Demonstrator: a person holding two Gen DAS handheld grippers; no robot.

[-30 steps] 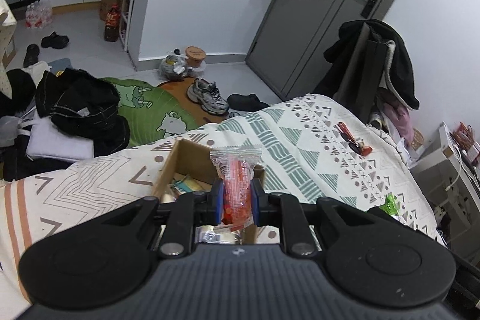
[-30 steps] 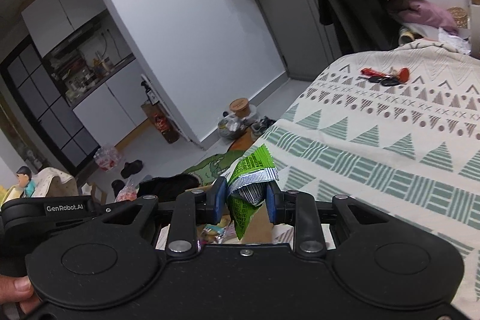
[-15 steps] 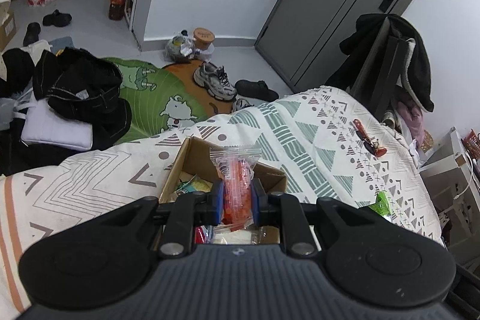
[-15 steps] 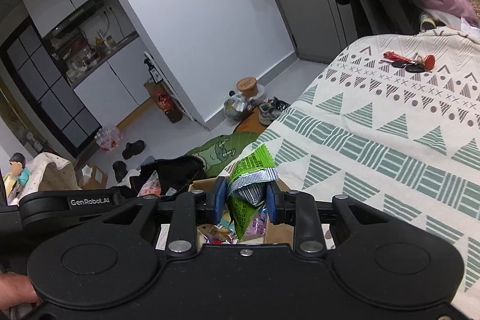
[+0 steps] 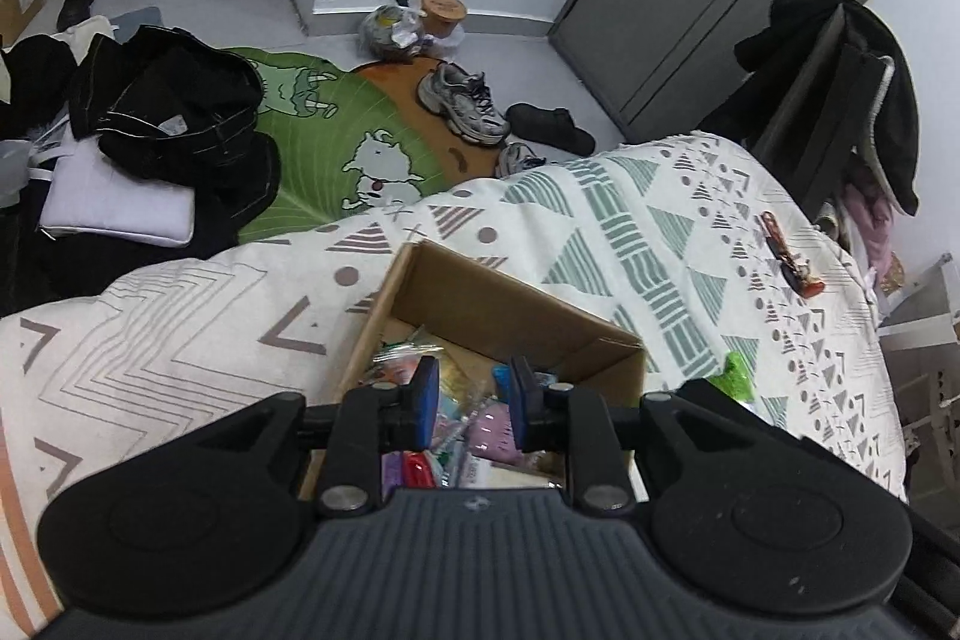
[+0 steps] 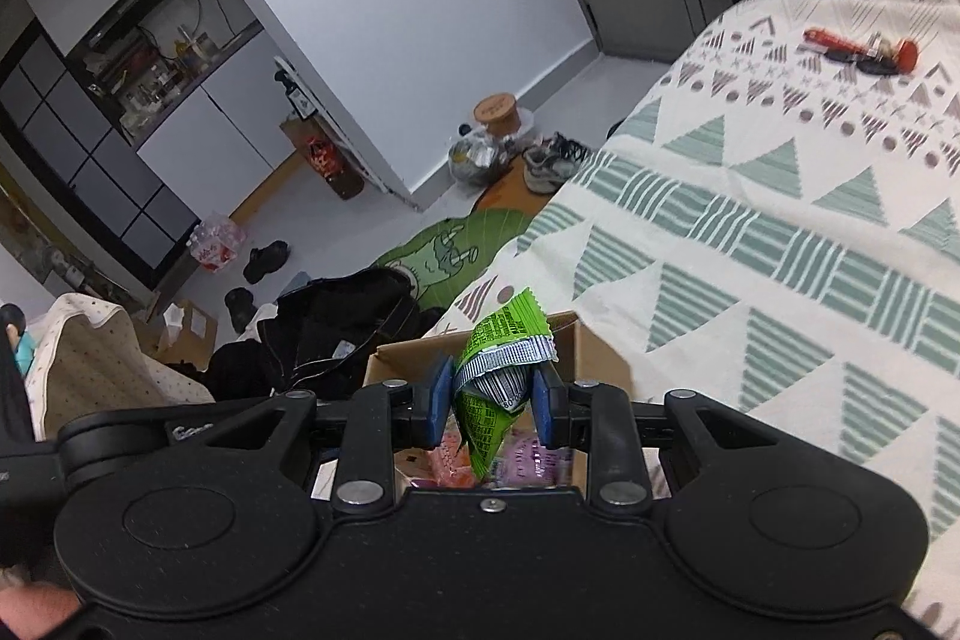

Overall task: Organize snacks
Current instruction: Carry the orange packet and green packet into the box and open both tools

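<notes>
The left gripper (image 5: pixel 469 403) hangs over the open brown cardboard box (image 5: pixel 516 307), its blue pads (image 5: pixel 426 402) spread apart with nothing between them. Beneath it the box holds a jumble of small wrapped snacks (image 5: pixel 480 424) in purple, red and clear packets. The box sits on the white bedspread with green and grey triangle patterns (image 5: pixel 660 244). To the right of the box a small green packet (image 5: pixel 737 375) lies on the spread, and farther right lies a red and black bunch of small items (image 5: pixel 786 253).

The right gripper (image 6: pixel 491 403) is closed on a crumpled green foil snack packet (image 6: pixel 498 370), held upright between its blue pads above the same box (image 6: pixel 576 340). Orange and purple packets (image 6: pixel 528 451) show below it. On the floor beyond the bed lie a green cartoon rug (image 5: pixel 336 130), black clothes (image 5: pixel 174 106) and grey sneakers (image 5: pixel 462 100).
</notes>
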